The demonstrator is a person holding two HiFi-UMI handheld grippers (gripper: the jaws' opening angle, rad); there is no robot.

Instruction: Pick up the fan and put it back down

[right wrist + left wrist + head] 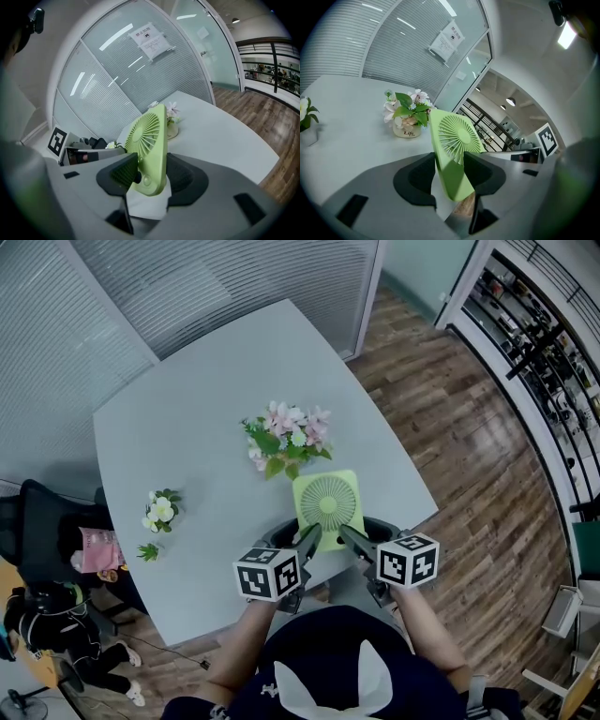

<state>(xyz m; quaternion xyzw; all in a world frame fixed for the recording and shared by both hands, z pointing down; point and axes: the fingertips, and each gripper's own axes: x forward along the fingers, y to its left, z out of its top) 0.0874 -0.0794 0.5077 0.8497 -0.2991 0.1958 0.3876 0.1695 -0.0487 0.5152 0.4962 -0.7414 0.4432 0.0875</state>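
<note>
A light green square fan (327, 505) is over the grey table's (206, 399) near edge, its round grille tilted up toward me. My left gripper (305, 542) is shut on its lower left side and my right gripper (352, 540) on its lower right side. In the left gripper view the fan (454, 140) stands between the dark pads (423, 176), which press on both faces. The right gripper view shows the fan (149, 140) clamped the same way, grille side toward the left pad (123, 174). Whether its bottom edge touches the table I cannot tell.
A cream pot of pink and white flowers (286, 437) stands just behind the fan. A small white flower pot (161, 512) and a green sprig (147, 551) sit at the table's left. A dark chair (42, 531) is at the left; wooden floor (469, 446) lies to the right.
</note>
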